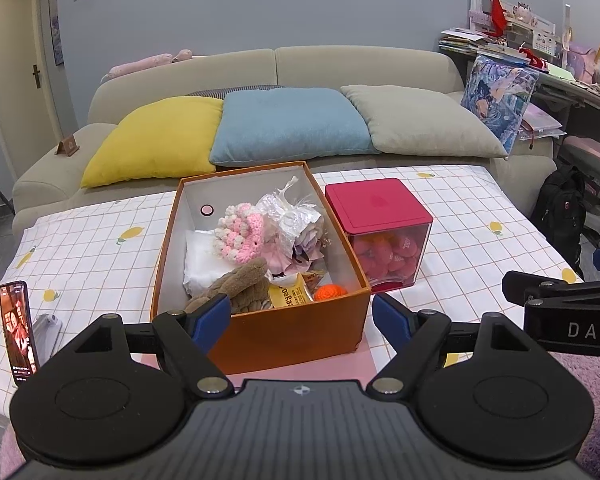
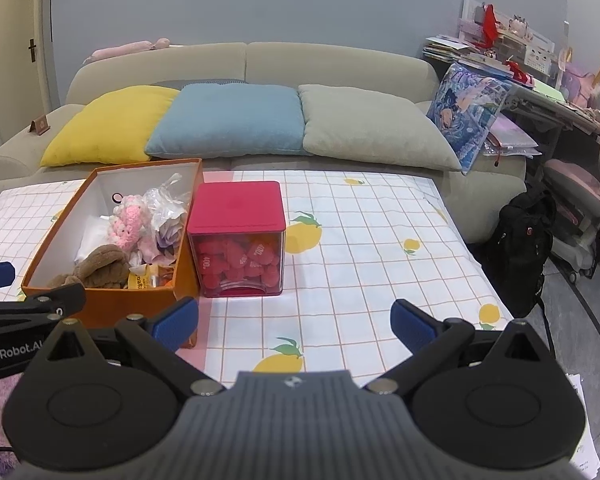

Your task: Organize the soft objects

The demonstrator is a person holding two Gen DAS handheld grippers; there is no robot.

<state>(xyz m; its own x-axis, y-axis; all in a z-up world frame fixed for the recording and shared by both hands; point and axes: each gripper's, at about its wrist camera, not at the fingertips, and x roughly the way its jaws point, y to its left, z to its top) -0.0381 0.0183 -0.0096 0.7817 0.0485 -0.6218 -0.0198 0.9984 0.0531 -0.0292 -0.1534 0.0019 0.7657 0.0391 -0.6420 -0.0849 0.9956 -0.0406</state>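
Note:
An orange cardboard box point(image 1: 296, 336) stands on the lemon-print tablecloth, filled with soft things: a brown plush point(image 1: 236, 282), a pink and white crochet piece point(image 1: 240, 236), a crinkled plastic-wrapped bundle point(image 1: 296, 216), a small orange crochet ball point(image 1: 330, 292) and a yellow packet point(image 1: 288, 295). My left gripper point(image 1: 302, 316) hovers open just in front of the box's near wall, holding nothing. To the box's right stands a clear cube with a red lid point(image 2: 238, 236), full of red soft pieces. My right gripper point(image 2: 296, 320) is open over bare cloth, right of the box point(image 2: 112, 300).
A phone point(image 1: 18, 332) stands upright at the table's left edge. Behind the table point(image 2: 380, 240) is a beige sofa with yellow point(image 1: 152, 140), blue point(image 1: 292, 124) and grey cushions. A black backpack point(image 2: 520, 248) and a cluttered desk sit at the right.

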